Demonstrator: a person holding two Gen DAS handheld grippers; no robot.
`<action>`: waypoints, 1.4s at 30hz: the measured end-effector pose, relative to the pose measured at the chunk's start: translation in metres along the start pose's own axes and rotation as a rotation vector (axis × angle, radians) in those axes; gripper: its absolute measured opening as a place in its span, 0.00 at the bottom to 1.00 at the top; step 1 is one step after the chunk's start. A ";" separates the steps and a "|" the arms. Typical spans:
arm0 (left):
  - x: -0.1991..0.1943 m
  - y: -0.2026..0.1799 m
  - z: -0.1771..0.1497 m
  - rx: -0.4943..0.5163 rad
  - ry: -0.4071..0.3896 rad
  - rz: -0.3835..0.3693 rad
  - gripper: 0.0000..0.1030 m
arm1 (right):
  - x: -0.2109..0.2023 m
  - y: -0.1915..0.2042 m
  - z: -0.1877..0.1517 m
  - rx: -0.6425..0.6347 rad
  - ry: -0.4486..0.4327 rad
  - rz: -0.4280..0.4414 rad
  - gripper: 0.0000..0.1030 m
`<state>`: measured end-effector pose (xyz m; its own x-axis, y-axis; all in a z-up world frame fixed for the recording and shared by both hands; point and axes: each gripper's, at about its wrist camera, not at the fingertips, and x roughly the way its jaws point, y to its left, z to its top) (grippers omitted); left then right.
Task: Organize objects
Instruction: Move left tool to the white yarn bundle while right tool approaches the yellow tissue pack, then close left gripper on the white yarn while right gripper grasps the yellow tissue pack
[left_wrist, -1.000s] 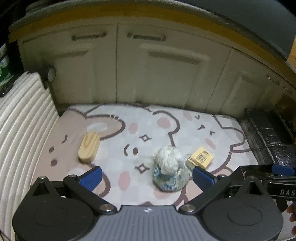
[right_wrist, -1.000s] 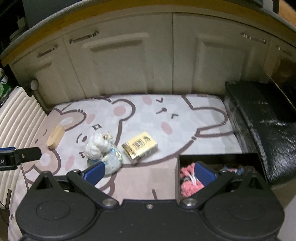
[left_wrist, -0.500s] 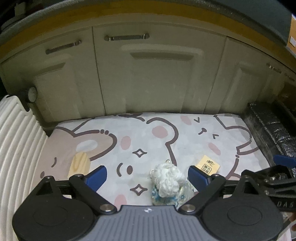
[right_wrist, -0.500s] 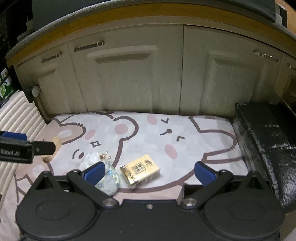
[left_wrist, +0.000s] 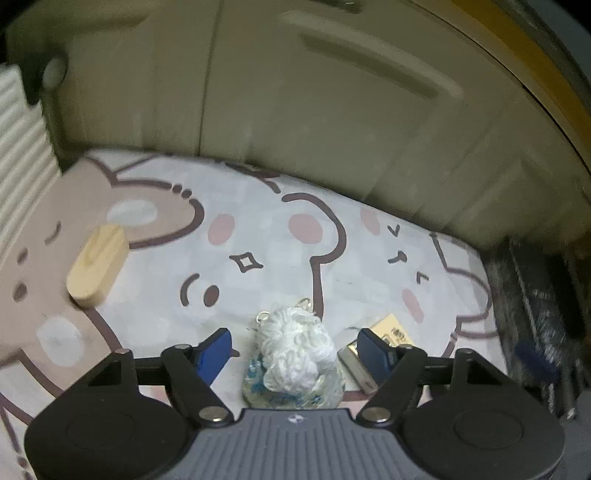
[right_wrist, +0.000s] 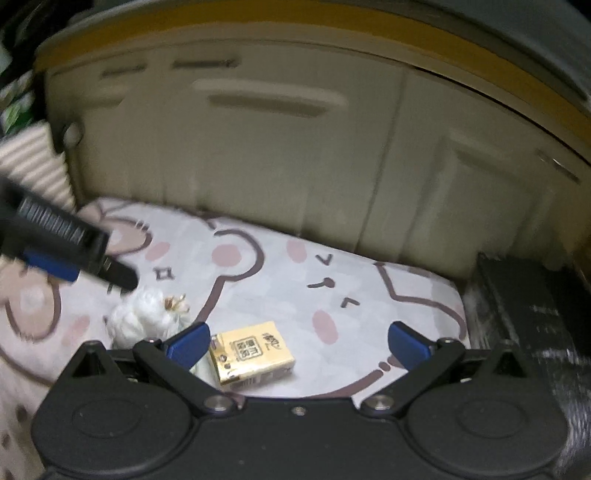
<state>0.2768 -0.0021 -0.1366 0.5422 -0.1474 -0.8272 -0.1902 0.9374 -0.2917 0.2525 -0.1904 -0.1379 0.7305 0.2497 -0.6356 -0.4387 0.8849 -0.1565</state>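
Observation:
A white fluffy bundle on a blue-patterned pouch (left_wrist: 295, 354) lies on the bear-print mat (left_wrist: 258, 229). My left gripper (left_wrist: 295, 349) is open, its blue fingers on either side of the bundle, not touching. A yellow box (right_wrist: 251, 352) lies just right of the bundle (right_wrist: 142, 317). My right gripper (right_wrist: 297, 343) is open over the box, empty. A wooden oval block (left_wrist: 98, 266) lies at the mat's left. The left gripper also shows in the right wrist view (right_wrist: 74, 254).
Cream cabinet doors (right_wrist: 295, 147) stand behind the mat. A black box (right_wrist: 532, 321) sits along the right edge. A white ribbed panel (left_wrist: 18, 155) stands at the left.
Both grippers have moved forward and lower toward the mat. The left now brackets the white bundle; the right now sits over the yellow box. The black storage box dropped out of the right view.

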 end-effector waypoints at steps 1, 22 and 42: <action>0.003 0.002 0.001 -0.026 0.006 -0.008 0.69 | 0.003 0.002 -0.001 -0.031 0.005 0.004 1.00; 0.065 0.007 0.008 -0.158 0.145 -0.005 0.59 | 0.083 0.024 0.000 -0.197 0.154 0.131 0.89; 0.067 0.016 0.007 -0.101 0.165 -0.012 0.46 | 0.122 0.020 -0.004 -0.061 0.346 0.221 0.76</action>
<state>0.3163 0.0050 -0.1935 0.4050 -0.2157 -0.8885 -0.2699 0.9003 -0.3416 0.3307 -0.1435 -0.2213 0.4010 0.2747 -0.8739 -0.6028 0.7975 -0.0260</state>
